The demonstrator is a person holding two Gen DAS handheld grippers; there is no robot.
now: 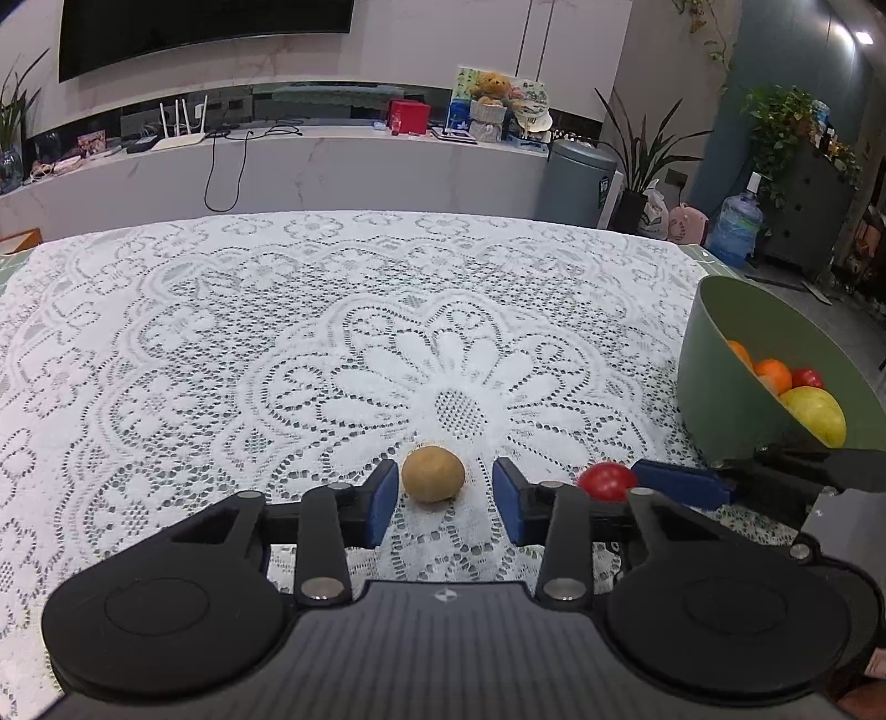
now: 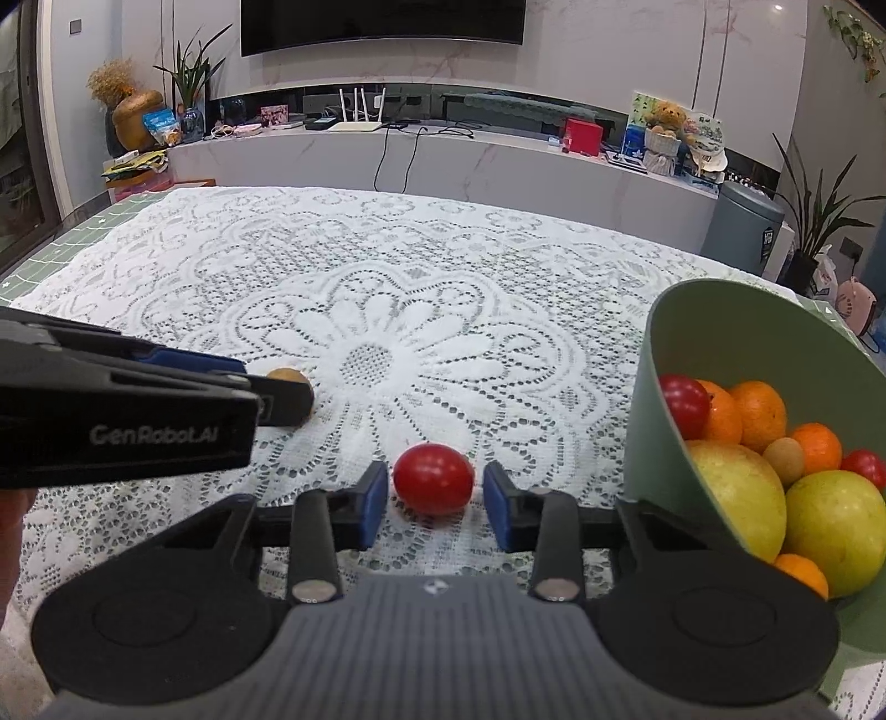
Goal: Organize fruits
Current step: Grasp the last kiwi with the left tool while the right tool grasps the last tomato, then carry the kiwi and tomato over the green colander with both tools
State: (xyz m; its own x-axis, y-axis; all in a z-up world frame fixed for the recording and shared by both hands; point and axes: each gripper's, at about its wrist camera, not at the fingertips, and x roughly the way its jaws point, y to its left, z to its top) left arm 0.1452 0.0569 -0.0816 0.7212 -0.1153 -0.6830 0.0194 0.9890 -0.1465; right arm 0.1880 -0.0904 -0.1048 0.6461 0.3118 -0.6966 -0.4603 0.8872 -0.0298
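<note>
**A living room behind the lace**

A white lace tablecloth [image 1: 277, 343] with a large flower pattern covers the table, and a green gridded mat [image 2: 61, 252] shows at its edges. Beyond it runs a long white marble-look counter [image 2: 498, 160], below a dark wall-mounted screen [image 2: 382, 25]. On the counter stand a white router [image 2: 357, 119] with upright antennas, a red box [image 2: 581, 137] and a teddy bear [image 2: 667, 119] sitting in a pale basket. A black cable [image 1: 213, 177] hangs down the counter front. A grey cylindrical bin [image 1: 578, 183] stands at the counter's right end, beside a long-leaved potted plant [image 1: 642, 160]. A blue water jug [image 1: 733, 227] sits on the floor near a dark drawer cabinet [image 1: 805, 210].
</note>
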